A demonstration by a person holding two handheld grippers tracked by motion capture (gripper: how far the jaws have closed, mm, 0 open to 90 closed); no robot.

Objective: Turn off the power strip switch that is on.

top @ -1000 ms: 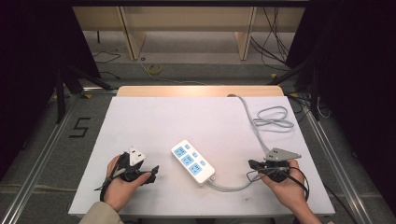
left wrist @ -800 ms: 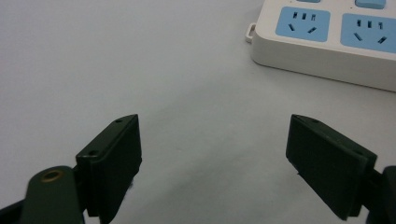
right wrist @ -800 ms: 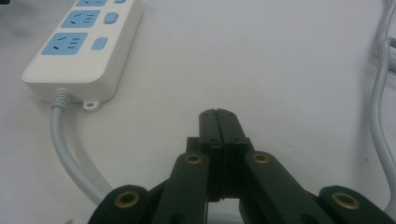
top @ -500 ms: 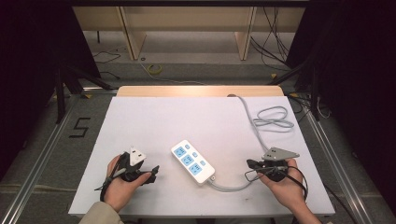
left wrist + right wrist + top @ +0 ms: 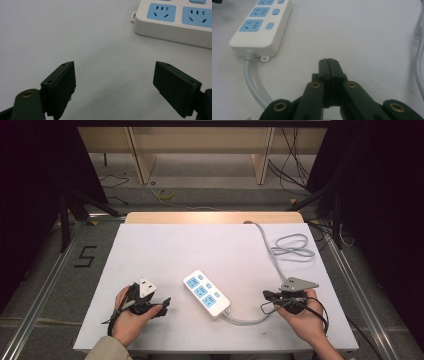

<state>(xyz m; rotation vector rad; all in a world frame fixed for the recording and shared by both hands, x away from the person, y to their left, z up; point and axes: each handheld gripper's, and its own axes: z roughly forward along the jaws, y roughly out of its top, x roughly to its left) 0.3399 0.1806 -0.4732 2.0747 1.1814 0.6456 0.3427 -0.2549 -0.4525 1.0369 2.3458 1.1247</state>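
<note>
- On the white desk (image 5: 165, 245), a white power strip (image 5: 206, 293) with blue sockets lies at an angle between the two hands, near the front edge.
- Its grey cable (image 5: 272, 251) leaves the strip's near end, curves toward the right hand, runs up the right side of the desk and lies in a loose coil near the far right corner.
- At the left, the left claw (image 5: 162, 303) rests on the desk in the person's hand, pointing toward the power strip and a short way clear of it.
- From the left gripper view, the left claw's jaws stand spread wide with bare desk between them; the strip's corner and two blue sockets sit ahead, at upper right.
- At the right, the right claw (image 5: 266, 295) rests on the desk in the other hand, pointing left, just beside the cable's curve.
- From the right gripper view, the right claw's jaws are pressed together with nothing between them; the strip's cable end lies ahead to the left.
</note>
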